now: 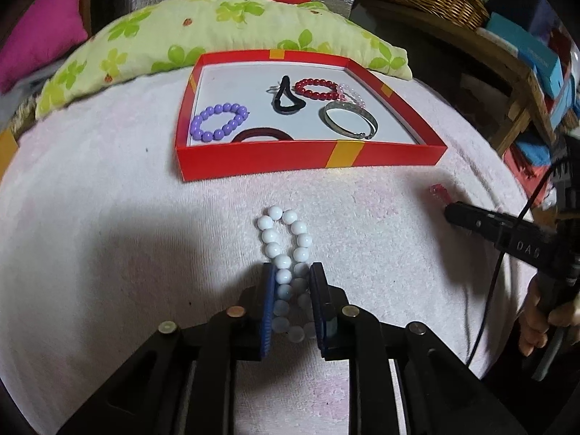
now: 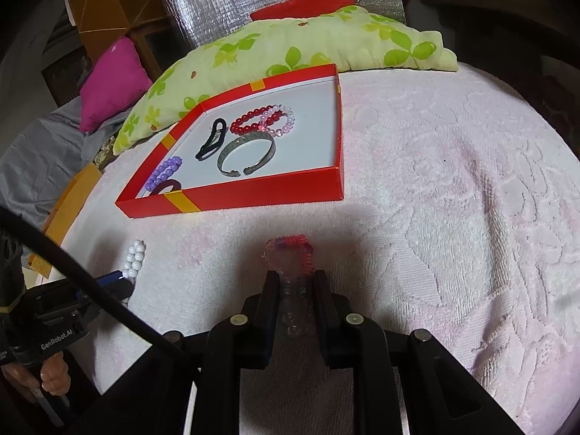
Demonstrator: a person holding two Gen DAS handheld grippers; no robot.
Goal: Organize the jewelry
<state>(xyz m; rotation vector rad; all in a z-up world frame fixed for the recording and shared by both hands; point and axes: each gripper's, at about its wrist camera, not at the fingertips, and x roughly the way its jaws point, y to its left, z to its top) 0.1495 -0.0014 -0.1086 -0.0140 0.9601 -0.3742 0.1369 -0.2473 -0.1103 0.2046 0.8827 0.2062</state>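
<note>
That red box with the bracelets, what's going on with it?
A person is tidying jewelry into the red box, with a gripper in each hand. The left gripper has its jaws around a white bead bracelet on the pink towel. The right gripper has its jaws around a clear and red coil bracelet. The purple bracelet, red bracelet and silver bangle already lie in the box.

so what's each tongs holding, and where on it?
Left tongs pinch the white bead bracelet across its near half. Right tongs pinch the clear-and-red coil bracelet at its near clear end.
</note>
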